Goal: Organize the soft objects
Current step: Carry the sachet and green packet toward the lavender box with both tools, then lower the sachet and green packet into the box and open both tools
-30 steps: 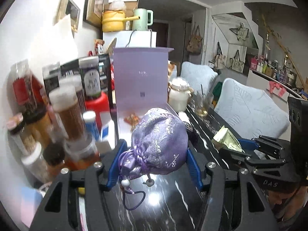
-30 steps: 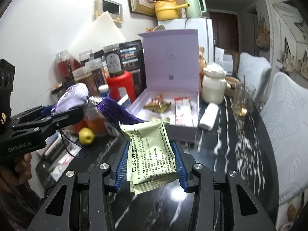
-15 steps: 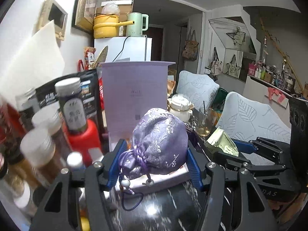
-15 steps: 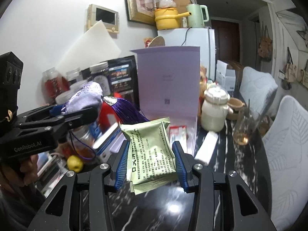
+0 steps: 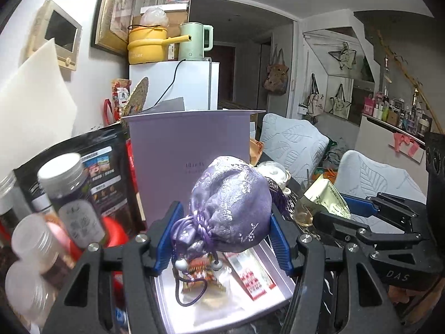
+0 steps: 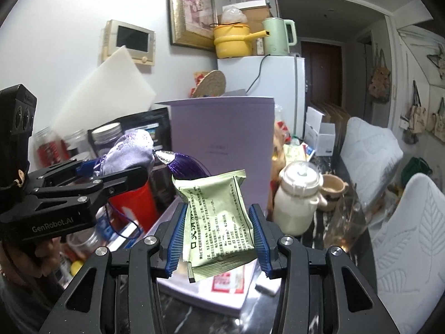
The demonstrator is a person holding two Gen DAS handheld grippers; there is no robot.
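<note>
So the left gripper (image 5: 224, 239) has its blue pads squeezed in on a purple brocade drawstring pouch (image 5: 230, 206), shiny satin with a pale floral weave, puffed up round like a little dumpling. Its gathered neck points back toward the camera and a bit down to the left, with the purple cords and a couple of white beads dangling off it, so the long axis runs roughly front to back along the fingers, fat end away from the camera. A dark purple tassel (image 6: 185, 164) sticks out of the far end toward the right gripper in the right wrist view. The pouch hangs in the air over the open lavender box (image 5: 192, 150), whose lid stands upright behind it and whose tray already has a few small packets lying in it. The right gripper (image 6: 218, 239) is clamped partway closed on a pale green sachet (image 6: 215, 222) covered in dark print, flat and a bit crinkly. It stands up on its long axis, top edge tilted slightly right, printed face toward the camera, held just above the near edge of the same box.
</note>
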